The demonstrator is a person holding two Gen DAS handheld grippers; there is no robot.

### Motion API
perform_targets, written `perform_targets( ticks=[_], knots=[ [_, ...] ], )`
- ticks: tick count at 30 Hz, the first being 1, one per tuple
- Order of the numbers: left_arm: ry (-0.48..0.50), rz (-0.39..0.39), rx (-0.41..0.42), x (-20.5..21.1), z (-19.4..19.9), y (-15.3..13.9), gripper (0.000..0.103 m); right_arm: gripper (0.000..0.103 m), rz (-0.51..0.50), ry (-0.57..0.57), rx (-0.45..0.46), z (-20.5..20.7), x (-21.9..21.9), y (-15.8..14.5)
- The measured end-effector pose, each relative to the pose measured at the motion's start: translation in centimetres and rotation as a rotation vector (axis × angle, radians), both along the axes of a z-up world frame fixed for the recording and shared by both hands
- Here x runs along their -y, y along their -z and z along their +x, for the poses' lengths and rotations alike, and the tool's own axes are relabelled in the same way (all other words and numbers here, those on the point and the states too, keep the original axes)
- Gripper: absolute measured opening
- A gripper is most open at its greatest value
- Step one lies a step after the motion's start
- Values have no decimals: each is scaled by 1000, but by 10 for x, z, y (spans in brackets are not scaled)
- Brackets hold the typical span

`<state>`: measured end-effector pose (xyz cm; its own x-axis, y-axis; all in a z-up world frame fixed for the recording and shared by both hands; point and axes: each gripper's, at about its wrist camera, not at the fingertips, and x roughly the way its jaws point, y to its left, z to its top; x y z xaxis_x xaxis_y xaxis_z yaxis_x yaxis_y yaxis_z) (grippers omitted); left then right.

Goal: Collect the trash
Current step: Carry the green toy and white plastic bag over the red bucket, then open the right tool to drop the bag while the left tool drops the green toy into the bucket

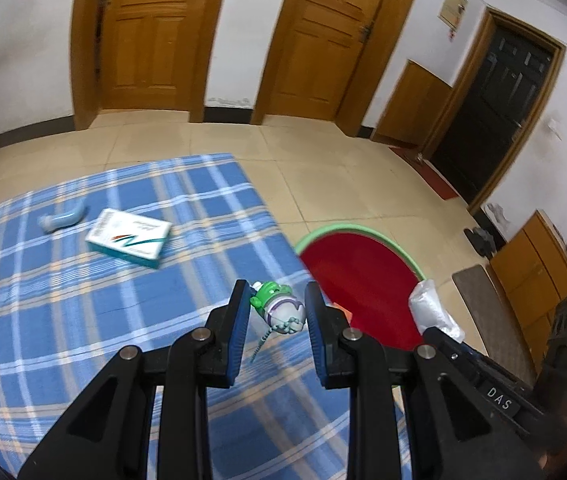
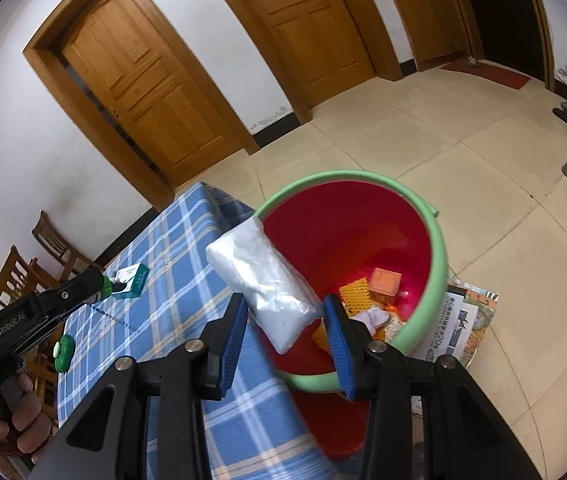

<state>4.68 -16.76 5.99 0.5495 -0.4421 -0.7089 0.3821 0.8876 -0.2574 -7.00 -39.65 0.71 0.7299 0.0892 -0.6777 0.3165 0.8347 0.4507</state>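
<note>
My left gripper (image 1: pixel 276 307) is shut on a small green-capped white bottle (image 1: pixel 279 306) held just above the blue plaid table (image 1: pixel 83 320) near its right edge. My right gripper (image 2: pixel 285 320) is shut on a clear plastic packet (image 2: pixel 261 280) and holds it at the near rim of the red bin (image 2: pixel 347 224) with the green rim. The packet (image 1: pixel 429 308) and bin (image 1: pixel 363 264) also show in the left wrist view, right of the table. The bin holds orange and yellow trash (image 2: pixel 381 286).
On the table lie a white and teal box (image 1: pixel 129 238), a pale blue tube (image 1: pixel 63 220) and a green object (image 2: pixel 64 352). Papers (image 2: pixel 459 320) lie on the tiled floor by the bin. Wooden chairs (image 2: pixel 39 264) stand at the table's far side; wooden doors behind.
</note>
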Motion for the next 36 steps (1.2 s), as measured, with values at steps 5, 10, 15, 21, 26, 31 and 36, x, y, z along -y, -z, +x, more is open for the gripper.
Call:
perform_targets(
  ticks=[5, 10, 15, 21, 26, 31, 36],
  knots=[
    [51, 5, -18, 31, 4, 5, 28, 43, 33, 27, -15, -3, 17, 11],
    [89, 10, -37, 58, 9, 14, 28, 43, 52, 50, -30, -7, 29, 19],
    [128, 36, -50, 79, 14, 24, 28, 43, 64, 66, -36, -9, 36, 24],
    [142, 64, -28, 92, 17, 30, 28, 43, 67, 75, -44, -8, 40, 27],
    [142, 79, -31, 97, 19, 31, 32, 43, 68, 76, -49, -7, 40, 28],
    [119, 78, -48, 92, 21, 34, 32, 43, 67, 77, -51, -7, 40, 29],
    [92, 72, -77, 78, 19, 38, 32, 43, 67, 78, -49, -7, 40, 28]
  ],
)
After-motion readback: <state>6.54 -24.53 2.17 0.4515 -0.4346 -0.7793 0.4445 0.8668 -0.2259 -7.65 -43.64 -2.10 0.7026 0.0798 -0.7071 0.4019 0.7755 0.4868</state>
